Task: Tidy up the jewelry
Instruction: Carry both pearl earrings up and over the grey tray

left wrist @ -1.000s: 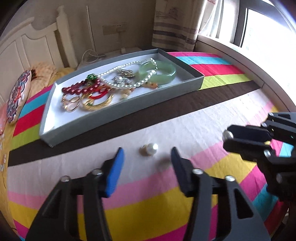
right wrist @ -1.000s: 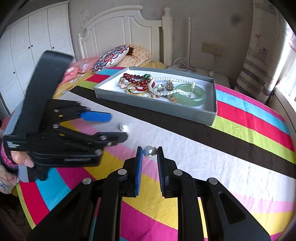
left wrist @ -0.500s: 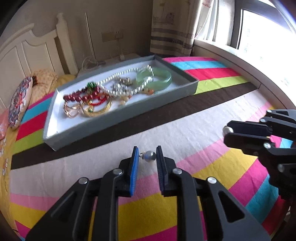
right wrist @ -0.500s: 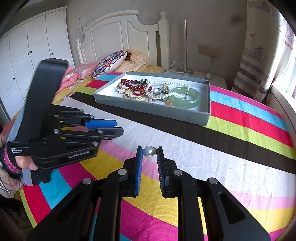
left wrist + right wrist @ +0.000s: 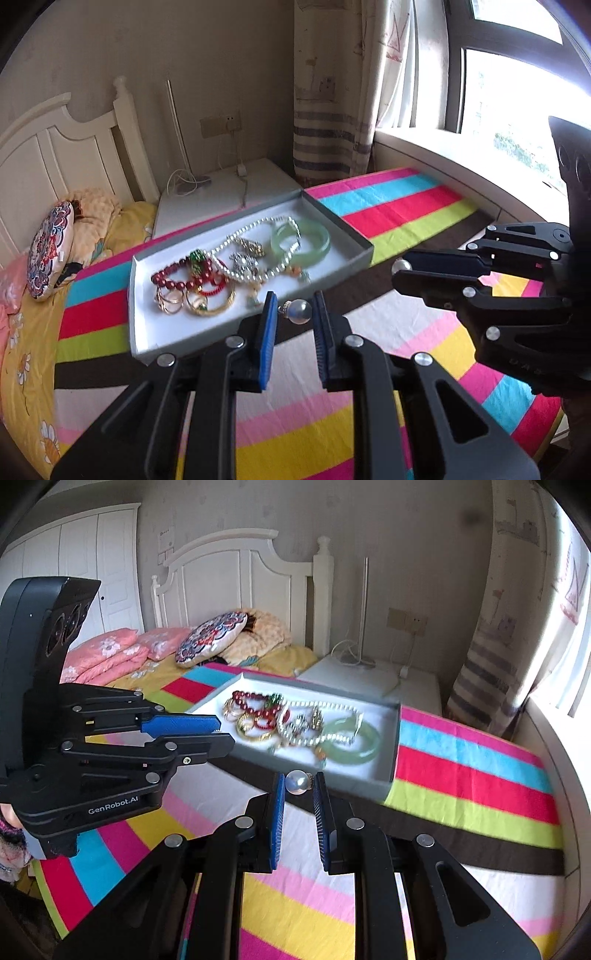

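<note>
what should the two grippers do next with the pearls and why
Probably carry both forward over the tray and let go there. The left gripper is shut on one pearl earring, the right gripper on the other, both clear of the bedspread, and the tray with the other jewelry lies just ahead.

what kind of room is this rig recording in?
A bedroom, most likely: a white headboard with pillows, a striped bedspread as the work surface, and a curtained window.

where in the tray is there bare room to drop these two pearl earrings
The tray is bare along its near-left white floor, in front of the gold rings, and at its far-left end. The middle and the jade bangle end are crowded.
</note>
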